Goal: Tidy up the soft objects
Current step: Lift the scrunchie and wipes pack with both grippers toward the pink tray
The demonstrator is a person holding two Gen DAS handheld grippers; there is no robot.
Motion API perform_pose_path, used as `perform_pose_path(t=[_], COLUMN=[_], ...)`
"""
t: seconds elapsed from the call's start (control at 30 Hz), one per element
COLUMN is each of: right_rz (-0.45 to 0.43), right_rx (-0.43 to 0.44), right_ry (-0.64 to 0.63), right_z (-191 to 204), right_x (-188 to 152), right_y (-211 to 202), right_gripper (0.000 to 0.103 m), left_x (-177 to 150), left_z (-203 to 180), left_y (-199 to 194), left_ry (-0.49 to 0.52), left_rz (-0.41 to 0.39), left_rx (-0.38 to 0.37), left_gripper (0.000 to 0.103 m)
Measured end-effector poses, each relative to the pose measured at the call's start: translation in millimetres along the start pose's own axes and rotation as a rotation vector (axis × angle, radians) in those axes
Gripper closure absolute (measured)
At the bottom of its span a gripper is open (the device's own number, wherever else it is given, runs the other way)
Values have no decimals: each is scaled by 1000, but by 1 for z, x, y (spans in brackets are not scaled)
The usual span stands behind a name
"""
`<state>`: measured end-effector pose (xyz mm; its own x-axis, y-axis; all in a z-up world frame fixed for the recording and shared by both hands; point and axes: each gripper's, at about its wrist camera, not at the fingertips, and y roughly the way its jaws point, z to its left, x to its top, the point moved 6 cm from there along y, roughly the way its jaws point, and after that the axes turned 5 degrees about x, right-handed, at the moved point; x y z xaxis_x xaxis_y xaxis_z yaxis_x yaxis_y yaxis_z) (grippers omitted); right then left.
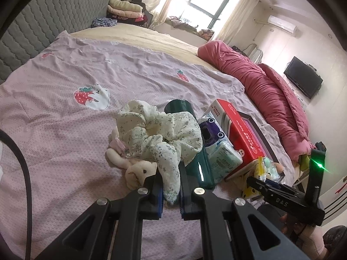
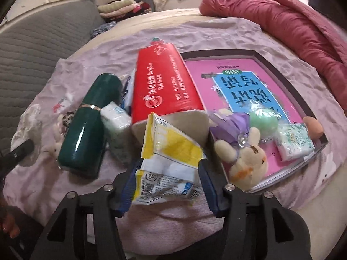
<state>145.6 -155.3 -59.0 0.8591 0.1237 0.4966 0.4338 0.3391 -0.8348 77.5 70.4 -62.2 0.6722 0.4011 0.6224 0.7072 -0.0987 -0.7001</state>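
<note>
The left claw is clamped on a tail of the floral scrunchie, which is draped over a small plush bunny on the bed. The right claw has a crinkled yellow-and-white packet between its spread jaws; whether the pads press it I cannot tell. Just beyond, the tray already holds another bunny, a green ball and a tissue pack, so I judge the sorting partly done, with scrunchie, packet and first bunny left.
</note>
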Motion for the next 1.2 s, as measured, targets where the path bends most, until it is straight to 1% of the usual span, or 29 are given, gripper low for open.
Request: perform_pose_path(t=[0.07,0.1,0.13,0.17,0.27,0.37,0.5,0.7,0.8,1.0,1.2], right_rz=[-8,-9,-10,-16,-50,-87,-158,-227,-267,-322,-372], right_rx=[-47,-54,-53,-52,5,83,115,122,123,126,119], right_ry=[-15,-23,-27,-22,26,80,107,119,129,166,223], right_z=[-3,-4,-5,-7,-19,-31,-37,-42,-49,-67,-91], right_x=[3,4,5,6,7,7,13,18,23,29,35], right_y=[3,3,4,3,-8,-23,-44,-63,-74,-87,-99], right_gripper=[47,59,67,72,84,88,88,88,88,88,88], left_x=[0,0,0,0,0,0,-1,-2,-1,-4,-12], left_z=[0,0,0,-1,-3,-7,-20,-51,-72,-114,-161], left_y=[0,-1,-1,-2,-5,-8,-15,-23,-25,-23,-10], left_ry=[1,1,2,6,12,6,21,69,100,156,218], left_rz=[0,0,-1,-3,-12,-13,-22,-29,-32,-21,15], left_rx=[-1,-2,-2,-1,-1,-10,-16,-34,-52,-92,-138], left_gripper=[92,92,92,92,92,92,92,92,92,92,92])
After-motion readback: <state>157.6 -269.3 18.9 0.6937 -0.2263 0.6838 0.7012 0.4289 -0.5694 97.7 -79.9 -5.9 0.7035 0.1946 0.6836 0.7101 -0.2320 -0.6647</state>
